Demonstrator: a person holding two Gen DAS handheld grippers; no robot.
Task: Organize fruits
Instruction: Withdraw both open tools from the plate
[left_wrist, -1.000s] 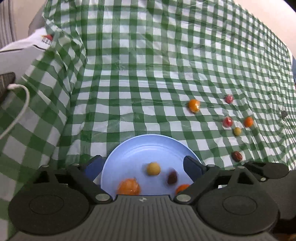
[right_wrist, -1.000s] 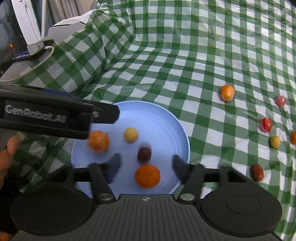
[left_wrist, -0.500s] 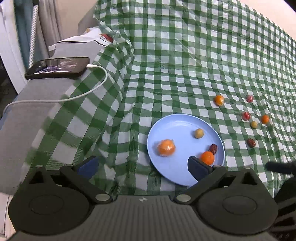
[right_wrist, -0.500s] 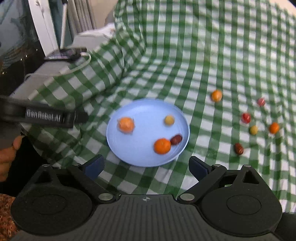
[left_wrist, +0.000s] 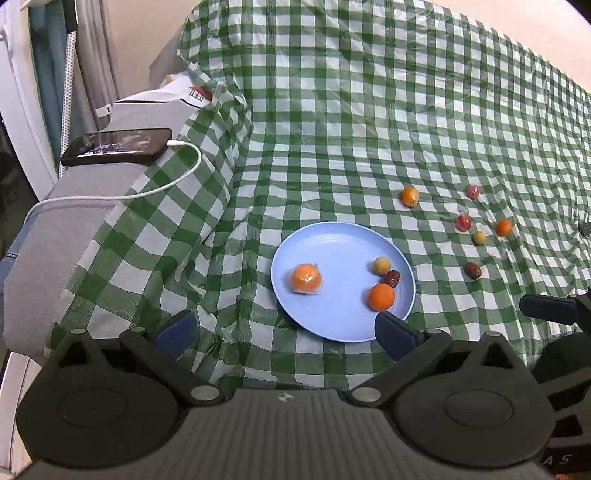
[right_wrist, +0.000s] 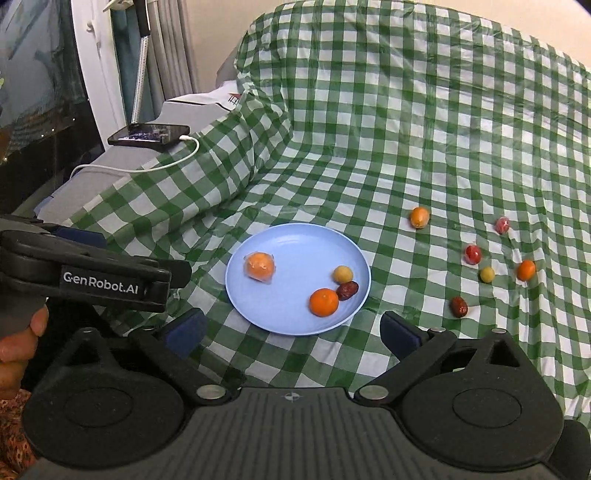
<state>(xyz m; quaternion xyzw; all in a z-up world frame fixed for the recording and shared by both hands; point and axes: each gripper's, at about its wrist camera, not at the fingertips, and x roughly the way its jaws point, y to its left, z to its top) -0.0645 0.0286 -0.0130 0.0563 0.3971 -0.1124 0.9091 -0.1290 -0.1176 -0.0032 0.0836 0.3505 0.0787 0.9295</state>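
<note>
While both the left tongs (left_wrist: 282, 330) and right tongs (right_wrist: 291, 330) stand wide and empty, the right opening, four fruits lie on the blue plate (right_wrist: 295, 240) at centre frame, so next comes reaching the loose fruits (right_wrist: 487, 274) at right.

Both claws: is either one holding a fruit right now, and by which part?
Nothing is held. The left claw is open and empty; the right claw is opening with nothing between its fingers. The fruits lie untouched.
</note>
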